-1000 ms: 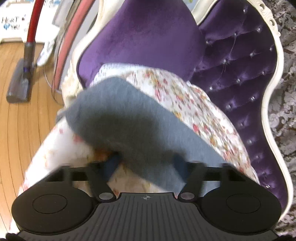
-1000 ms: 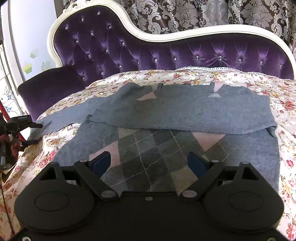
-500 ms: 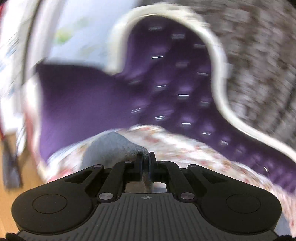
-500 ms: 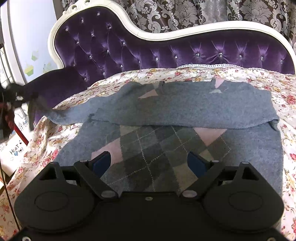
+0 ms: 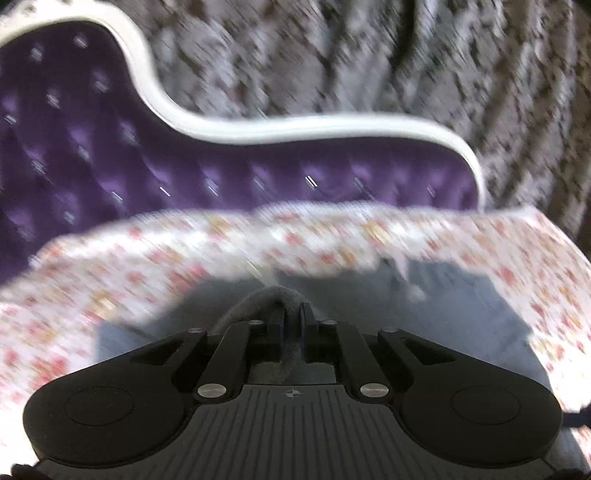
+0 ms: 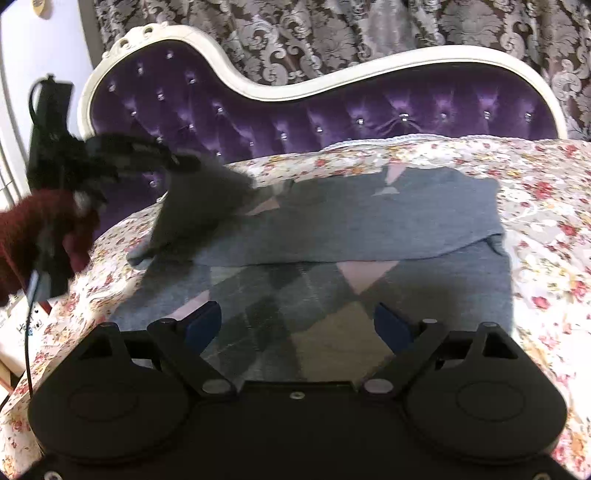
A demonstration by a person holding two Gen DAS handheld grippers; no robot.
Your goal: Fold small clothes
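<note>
Sweater [image 6: 369, 221] on floral cover [image 6: 535, 206] | purple sofa [image 6: 369, 110] | damask curtain [image 6: 332, 33]

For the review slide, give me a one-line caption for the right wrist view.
Left gripper lifts the grey sweater's sleeve over the argyle sweater on the floral sofa cover; right gripper hovers open.

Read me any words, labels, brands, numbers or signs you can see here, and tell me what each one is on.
No text reads clearly.
White card at the lower left of the right wrist view: dark handwriting, too blurred and cut off to read.
Left gripper, jaws opening with grey sweater cloth between them: a small crosshair mark on its body, no letters.
</note>
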